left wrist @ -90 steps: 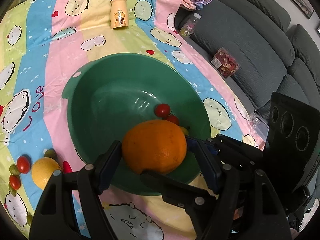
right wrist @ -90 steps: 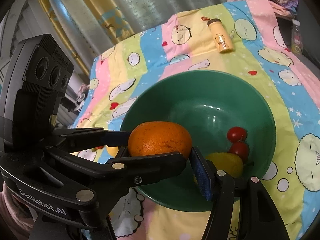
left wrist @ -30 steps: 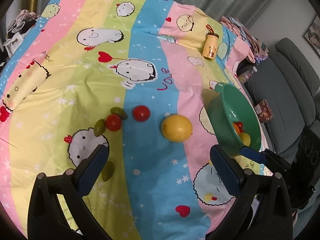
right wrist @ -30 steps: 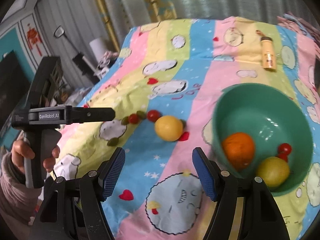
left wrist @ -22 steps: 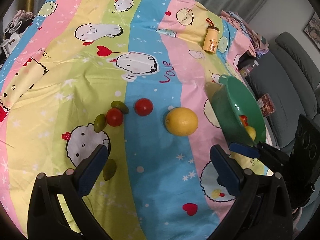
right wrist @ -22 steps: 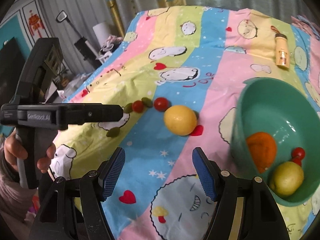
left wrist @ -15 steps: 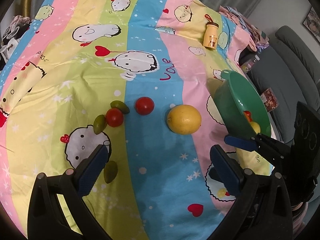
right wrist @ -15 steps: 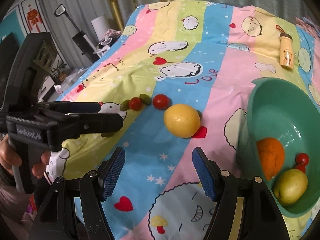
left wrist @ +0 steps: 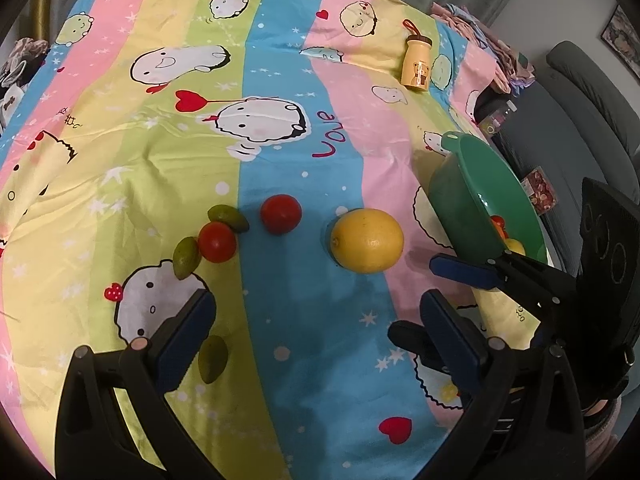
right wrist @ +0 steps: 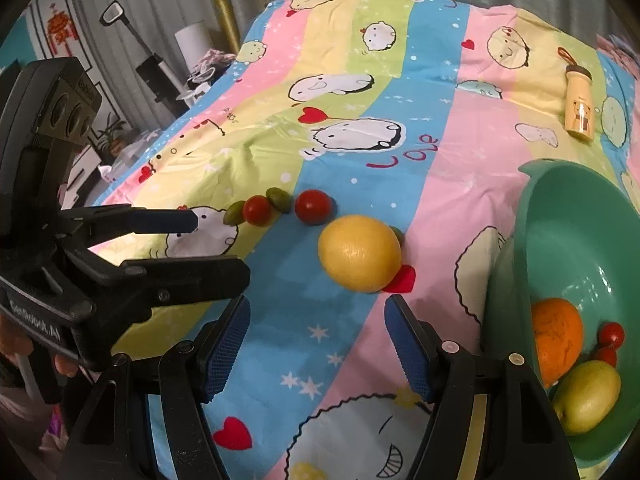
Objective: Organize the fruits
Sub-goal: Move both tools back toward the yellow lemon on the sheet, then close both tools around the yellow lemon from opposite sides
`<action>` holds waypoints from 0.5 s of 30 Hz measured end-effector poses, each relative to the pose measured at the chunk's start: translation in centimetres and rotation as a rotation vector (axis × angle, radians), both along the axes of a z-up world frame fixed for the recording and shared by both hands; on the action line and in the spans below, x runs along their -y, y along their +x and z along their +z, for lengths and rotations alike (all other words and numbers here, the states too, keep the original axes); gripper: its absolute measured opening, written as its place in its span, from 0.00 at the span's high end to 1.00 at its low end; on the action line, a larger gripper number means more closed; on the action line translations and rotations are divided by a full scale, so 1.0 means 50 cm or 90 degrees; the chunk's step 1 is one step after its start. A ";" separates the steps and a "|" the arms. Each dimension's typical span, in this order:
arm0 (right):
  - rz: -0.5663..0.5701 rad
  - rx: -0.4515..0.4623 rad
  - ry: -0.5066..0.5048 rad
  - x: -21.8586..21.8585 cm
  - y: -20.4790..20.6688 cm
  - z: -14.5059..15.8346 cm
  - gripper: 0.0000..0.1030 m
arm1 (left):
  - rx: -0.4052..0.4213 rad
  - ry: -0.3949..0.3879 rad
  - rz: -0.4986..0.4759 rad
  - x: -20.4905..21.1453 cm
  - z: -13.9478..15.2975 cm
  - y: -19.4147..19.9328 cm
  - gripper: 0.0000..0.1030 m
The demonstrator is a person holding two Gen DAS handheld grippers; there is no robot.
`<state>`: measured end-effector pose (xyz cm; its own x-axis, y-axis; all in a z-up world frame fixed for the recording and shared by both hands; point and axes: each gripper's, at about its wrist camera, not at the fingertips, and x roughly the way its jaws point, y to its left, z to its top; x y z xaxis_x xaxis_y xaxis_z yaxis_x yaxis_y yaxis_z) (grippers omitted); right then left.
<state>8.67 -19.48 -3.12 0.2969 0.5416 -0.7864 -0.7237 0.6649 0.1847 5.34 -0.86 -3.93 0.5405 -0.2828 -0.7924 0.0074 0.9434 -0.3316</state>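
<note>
- Fruit lay in two groups: some loose on a striped cartoon-print bedsheet (left wrist: 280,92), some already in a green bowl (right wrist: 580,216).
- Loose on the sheet: a large yellow lemon (left wrist: 367,240), with a small green fruit half hidden just behind it in the right wrist view; two red tomatoes (left wrist: 281,214) to its left, one of them touching two small green fruits (left wrist: 229,218); one more green fruit (left wrist: 213,358) lay apart, near the left fingertip.
- In the bowl: an orange (right wrist: 556,340), a pale green-yellow fruit (right wrist: 588,396) touching it, and two small red tomatoes (right wrist: 611,335) beside them.
- Left hand-held gripper (left wrist: 316,328): jaws apart, nothing between them, above the blue stripe short of the lemon.
- Right hand-held gripper (right wrist: 316,340): jaws apart, empty, pointed at the lemon but not touching it.
- A yellow bottle (right wrist: 579,114) lay on its side far up the sheet.
</note>
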 end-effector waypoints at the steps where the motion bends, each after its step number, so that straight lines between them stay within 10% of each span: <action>1: 0.002 0.001 -0.003 -0.005 0.005 -0.001 0.31 | 0.000 0.000 -0.002 0.001 0.000 0.002 0.01; 15: 0.006 0.024 -0.030 -0.030 0.018 -0.005 0.31 | 0.001 0.009 -0.027 0.017 -0.012 0.028 0.01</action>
